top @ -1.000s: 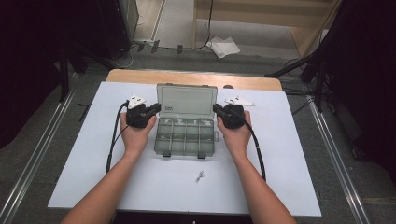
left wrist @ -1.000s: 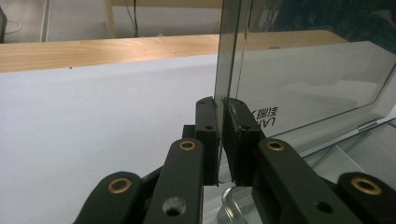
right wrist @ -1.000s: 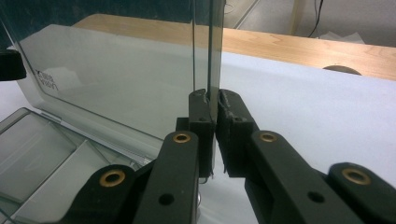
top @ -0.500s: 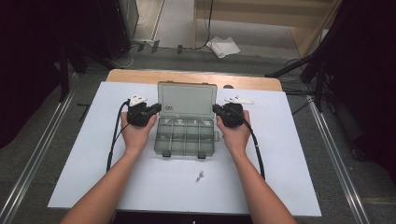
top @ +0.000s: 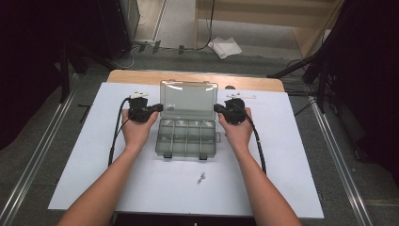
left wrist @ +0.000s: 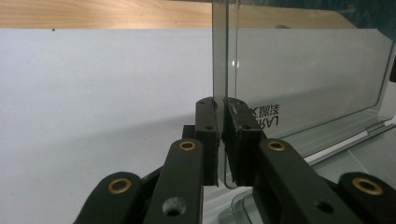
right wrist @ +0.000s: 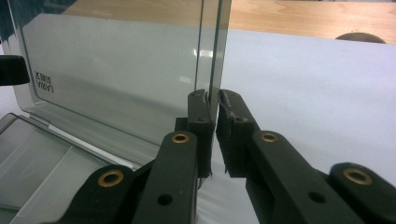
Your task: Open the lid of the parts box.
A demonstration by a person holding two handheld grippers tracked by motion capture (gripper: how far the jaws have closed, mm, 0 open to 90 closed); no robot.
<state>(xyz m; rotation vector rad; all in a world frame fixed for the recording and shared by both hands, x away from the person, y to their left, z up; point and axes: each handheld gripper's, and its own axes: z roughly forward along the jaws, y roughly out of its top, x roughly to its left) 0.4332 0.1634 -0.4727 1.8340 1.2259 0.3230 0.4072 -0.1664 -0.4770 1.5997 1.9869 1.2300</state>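
Note:
A clear plastic compartment box (top: pixel 188 139) sits mid-table with its lid (top: pixel 188 100) standing up at the back. My left gripper (top: pixel 159 108) is shut on the lid's left edge, and my right gripper (top: pixel 217 108) is shut on its right edge. In the left gripper view the two black jaws (left wrist: pixel 223 135) pinch the thin edge of the lid (left wrist: pixel 303 70). The right gripper view has the jaws (right wrist: pixel 212 130) closed around the opposite edge of the lid (right wrist: pixel 116 70), with the box's empty compartments (right wrist: pixel 42 158) below.
The box rests on a white mat (top: pixel 291 141) that covers a wooden table (top: pixel 141 76). A small metal part (top: pixel 201 177) lies on the mat in front of the box, between the person's forearms. Cables trail back from both grippers.

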